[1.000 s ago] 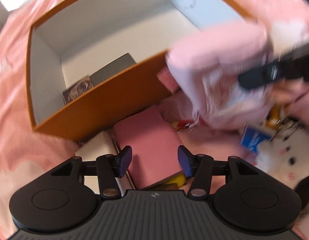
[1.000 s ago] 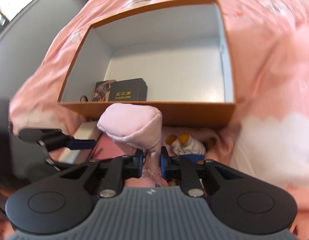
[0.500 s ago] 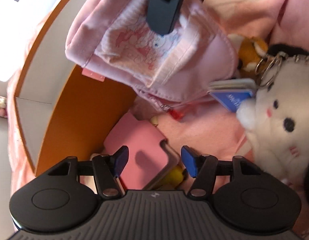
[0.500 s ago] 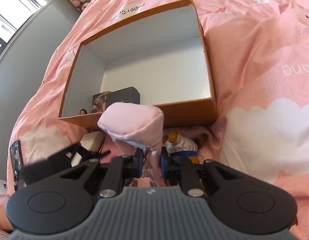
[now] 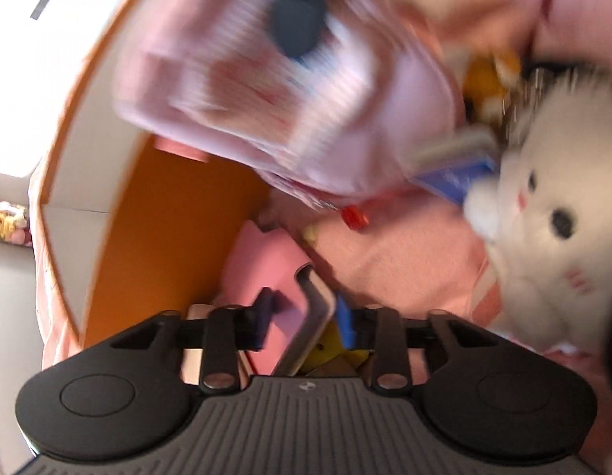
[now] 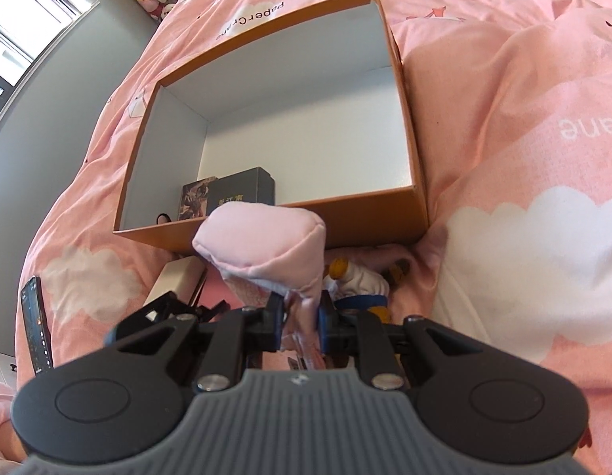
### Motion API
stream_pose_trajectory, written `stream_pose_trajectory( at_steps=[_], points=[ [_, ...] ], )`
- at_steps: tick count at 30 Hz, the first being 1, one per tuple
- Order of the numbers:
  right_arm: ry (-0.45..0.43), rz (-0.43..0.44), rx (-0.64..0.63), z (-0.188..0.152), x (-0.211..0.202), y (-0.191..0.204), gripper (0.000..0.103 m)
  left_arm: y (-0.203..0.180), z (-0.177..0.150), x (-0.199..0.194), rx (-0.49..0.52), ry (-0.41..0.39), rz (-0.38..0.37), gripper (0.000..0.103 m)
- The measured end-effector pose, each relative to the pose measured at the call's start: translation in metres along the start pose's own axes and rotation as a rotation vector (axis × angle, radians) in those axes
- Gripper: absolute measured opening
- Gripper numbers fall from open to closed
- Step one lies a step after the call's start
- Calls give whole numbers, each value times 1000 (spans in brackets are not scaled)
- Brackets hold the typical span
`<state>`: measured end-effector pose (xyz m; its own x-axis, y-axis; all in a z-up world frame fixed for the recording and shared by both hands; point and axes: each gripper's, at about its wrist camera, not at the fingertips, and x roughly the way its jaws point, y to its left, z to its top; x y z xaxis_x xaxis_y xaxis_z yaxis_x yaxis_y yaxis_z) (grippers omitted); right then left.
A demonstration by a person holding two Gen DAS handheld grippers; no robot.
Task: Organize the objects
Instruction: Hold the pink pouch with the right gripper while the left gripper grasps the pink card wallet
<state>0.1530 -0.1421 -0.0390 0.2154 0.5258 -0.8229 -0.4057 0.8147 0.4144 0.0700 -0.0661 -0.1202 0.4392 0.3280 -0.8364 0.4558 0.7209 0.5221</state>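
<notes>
My left gripper (image 5: 304, 318) is low beside the orange box (image 5: 179, 229), its jaws closing with a pink notebook (image 5: 266, 261) between them. The blue pads touch the notebook, and its grey edge is tilted up. My right gripper (image 6: 300, 316) is shut on a pale pink fabric pouch (image 6: 262, 241), which it holds in front of the box's near wall (image 6: 345, 209). In the left wrist view the pouch (image 5: 266, 91) hangs blurred overhead. Two dark small boxes (image 6: 242, 194) stand in the box's near left corner.
A white plush toy (image 5: 551, 237) and a blue card (image 5: 456, 176) lie to the right on the pink bedspread. A small duck figure (image 6: 357, 281) and a white case (image 6: 175, 281) lie by the box's front wall. A phone (image 6: 34, 328) lies at far left.
The left jaws have narrowed from wide open onto the pink notebook, whose edge now tilts up. The right gripper still holds the pouch in much the same spot.
</notes>
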Motion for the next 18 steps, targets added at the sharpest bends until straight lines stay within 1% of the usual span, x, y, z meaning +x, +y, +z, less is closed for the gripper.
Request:
stream_pose_trajectory(
  at_steps=[1,5,8,10,13,17,18],
  points=[
    [0,-2,-2,0,0,1,18,9,-2,-6,-39,-14,-16,28],
    [2,-4,-3,0,3,2,18,47,-14,-20,-211,-24,-108,23],
    [11,-1,-4,-1,5,3,18,68,-23,-26,-292,-21,-150,21],
    [17,0,-6,-2,8,5,18,78,-23,-28,-313,-15,-173,20],
    [30,-5,-19,-2,15,9,18,77,-21,-27,-314,0,-200,27],
    [39,-21,-47,-3,24,14,18,73,-13,-21,-280,8,-188,29],
    [42,-22,-51,-3,27,15,18,67,-1,-11,-273,13,-187,29]
  ],
)
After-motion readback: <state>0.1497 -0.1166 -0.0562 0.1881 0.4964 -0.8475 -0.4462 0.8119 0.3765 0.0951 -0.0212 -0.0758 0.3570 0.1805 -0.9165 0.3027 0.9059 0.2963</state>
